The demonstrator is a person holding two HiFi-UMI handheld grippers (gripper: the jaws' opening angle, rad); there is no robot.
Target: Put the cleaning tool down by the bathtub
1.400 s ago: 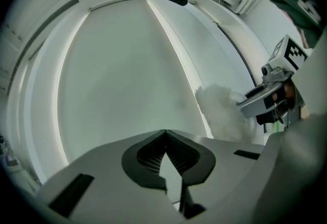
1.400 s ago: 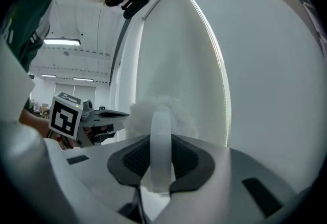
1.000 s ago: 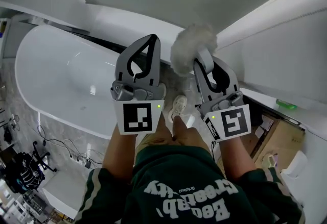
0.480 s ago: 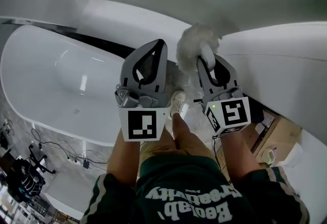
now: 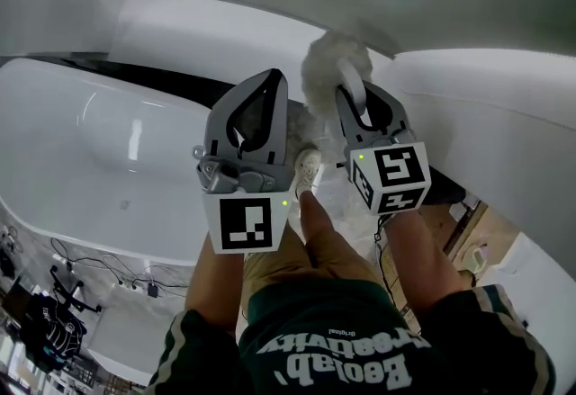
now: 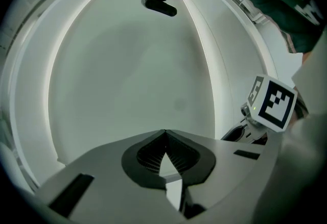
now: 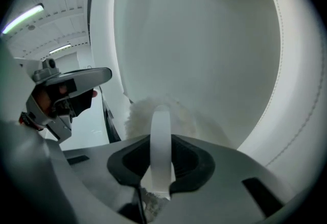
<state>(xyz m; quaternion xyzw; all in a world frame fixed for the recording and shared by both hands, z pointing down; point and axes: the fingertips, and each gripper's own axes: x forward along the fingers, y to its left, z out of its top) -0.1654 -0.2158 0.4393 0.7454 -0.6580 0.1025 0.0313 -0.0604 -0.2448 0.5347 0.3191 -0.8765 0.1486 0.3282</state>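
White fluffy cleaning tool (image 5: 326, 69): its woolly head juts past the tips of the right hand-held gripper. It hangs in the air over the gap beside the bathtub and rests on nothing that I can see.
Handle (image 7: 160, 136): a flat white strip, upright between the right jaws, with the fluff just beyond it.
Right hand-held gripper (image 5: 355, 105): closed to a narrow gap on the handle, a pad pressing each flat side; it tilts downward.
Left hand-held gripper (image 5: 268, 87): jaws together at the tips with nothing between them. It is level with the right one and just beside it.
Bathtub (image 5: 90, 159): white, on the person's left, bowl empty. The tool's head is near its right end but apart from it.
Floor (image 5: 335, 197): a pale strip between the bathtub and another white curved body (image 5: 486, 114) on the right. The person's shoe (image 5: 309, 170) stands on it, below the two grippers.
Step in hand: by my reading, bringing the tool to a spot by the tub; the set-down is not yet done.
Next move calls for: lowering the right hand until the tool rests on the floor close to the tub wall. Then the jaws should spread enough to free the handle and draw back along it without dragging the fluff. The left hand has no part in this.
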